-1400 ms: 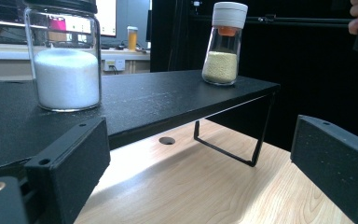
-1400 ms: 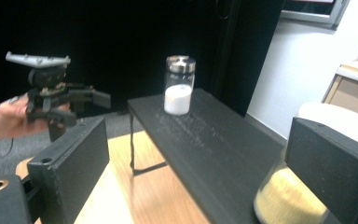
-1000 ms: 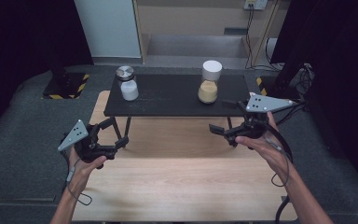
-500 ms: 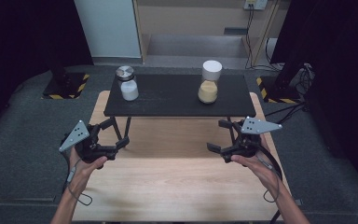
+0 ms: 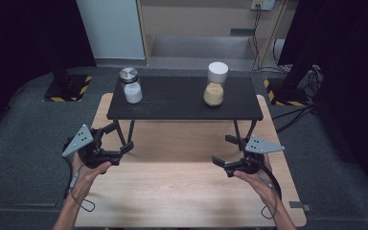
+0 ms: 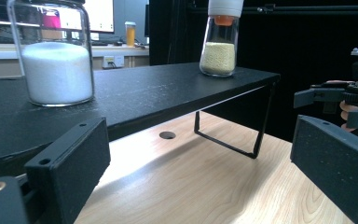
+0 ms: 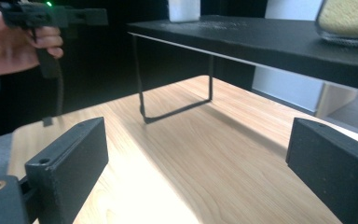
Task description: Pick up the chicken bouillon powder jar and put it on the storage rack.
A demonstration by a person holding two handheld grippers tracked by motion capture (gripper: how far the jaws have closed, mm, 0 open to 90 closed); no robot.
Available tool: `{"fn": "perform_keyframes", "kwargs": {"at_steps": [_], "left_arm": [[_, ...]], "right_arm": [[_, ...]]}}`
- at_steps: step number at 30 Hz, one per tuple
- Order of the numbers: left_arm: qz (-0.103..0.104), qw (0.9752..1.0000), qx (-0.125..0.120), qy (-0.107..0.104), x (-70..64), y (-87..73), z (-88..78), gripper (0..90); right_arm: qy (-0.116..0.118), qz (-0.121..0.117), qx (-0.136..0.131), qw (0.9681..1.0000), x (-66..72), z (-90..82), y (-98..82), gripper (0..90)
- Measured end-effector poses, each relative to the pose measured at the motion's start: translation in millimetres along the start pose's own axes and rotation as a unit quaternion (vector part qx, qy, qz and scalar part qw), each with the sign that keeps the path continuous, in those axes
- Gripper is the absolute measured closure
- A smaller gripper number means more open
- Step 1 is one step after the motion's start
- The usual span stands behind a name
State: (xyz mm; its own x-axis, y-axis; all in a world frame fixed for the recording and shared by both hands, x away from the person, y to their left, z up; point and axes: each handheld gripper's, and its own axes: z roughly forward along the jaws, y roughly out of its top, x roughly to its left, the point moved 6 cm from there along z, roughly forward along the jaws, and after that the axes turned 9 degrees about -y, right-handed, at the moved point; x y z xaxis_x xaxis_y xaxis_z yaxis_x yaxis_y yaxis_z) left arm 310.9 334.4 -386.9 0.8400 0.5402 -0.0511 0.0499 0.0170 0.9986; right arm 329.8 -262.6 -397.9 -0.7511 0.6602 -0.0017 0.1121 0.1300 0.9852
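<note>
Pale wood desk (image 5: 182, 191) under a black shelf (image 5: 184, 100) — white-powder jar (image 5: 132, 89) left, yellow-grain jar (image 5: 214, 88) right. I hold the left gripper (image 5: 120, 139) and right gripper (image 5: 226, 151) low (fingers apart, empty) — both well short of the jars.

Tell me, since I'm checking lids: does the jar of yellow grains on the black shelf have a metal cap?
No, the jar of yellow grains wears a white cap, while the jar of white powder carries the metal one.

Grey carpet floor (image 5: 24, 129), black curtains (image 5: 24, 33), pale cabinet (image 5: 112, 28) behind.
</note>
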Motion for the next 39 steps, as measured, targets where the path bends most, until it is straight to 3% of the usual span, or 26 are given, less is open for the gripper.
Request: {"fn": "perform_keyframes", "kwargs": {"at_steps": [3, 6, 9, 13, 19, 27, 39], "left_arm": [[0.001, 1.0000, 0.001, 0.001, -0.3, -0.1, 0.1, 3.8], [0.002, 1.0000, -0.007, 0.006, -0.8, -0.2, -1.3, 3.9], [0.002, 0.9999, -0.010, 0.011, -1.2, 0.1, -2.6, 3.9], [0.005, 0.9998, -0.007, 0.018, -2.6, 0.0, -1.9, 3.8], [0.001, 0.9997, -0.013, 0.022, -3.1, 0.6, -3.1, 2.4], [-0.001, 0.9997, -0.013, 0.023, -3.7, 0.8, -3.6, 1.1], [0.000, 0.9996, -0.015, 0.024, -3.2, 0.2, -2.8, 0.1]], "right_arm": [[-0.010, -0.003, 0.004, 0.9999, 0.4, -1.5, -3.8, 5.3], [-0.029, 0.010, -0.004, 0.9995, 0.9, -5.8, -9.5, 3.2], [-0.058, 0.013, -0.009, 0.9982, 3.4, -10.3, -13.1, 1.2], [-0.102, 0.033, -0.028, 0.9938, 8.0, -19.9, -19.6, 0.5], [-0.152, 0.042, -0.043, 0.9865, 8.8, -34.2, -28.8, 0.6], [-0.170, 0.053, -0.059, 0.9823, 3.9, -44.5, -31.4, 1.3], [-0.164, 0.059, -0.068, 0.9823, 3.5, -45.4, -31.6, 1.8]]}}
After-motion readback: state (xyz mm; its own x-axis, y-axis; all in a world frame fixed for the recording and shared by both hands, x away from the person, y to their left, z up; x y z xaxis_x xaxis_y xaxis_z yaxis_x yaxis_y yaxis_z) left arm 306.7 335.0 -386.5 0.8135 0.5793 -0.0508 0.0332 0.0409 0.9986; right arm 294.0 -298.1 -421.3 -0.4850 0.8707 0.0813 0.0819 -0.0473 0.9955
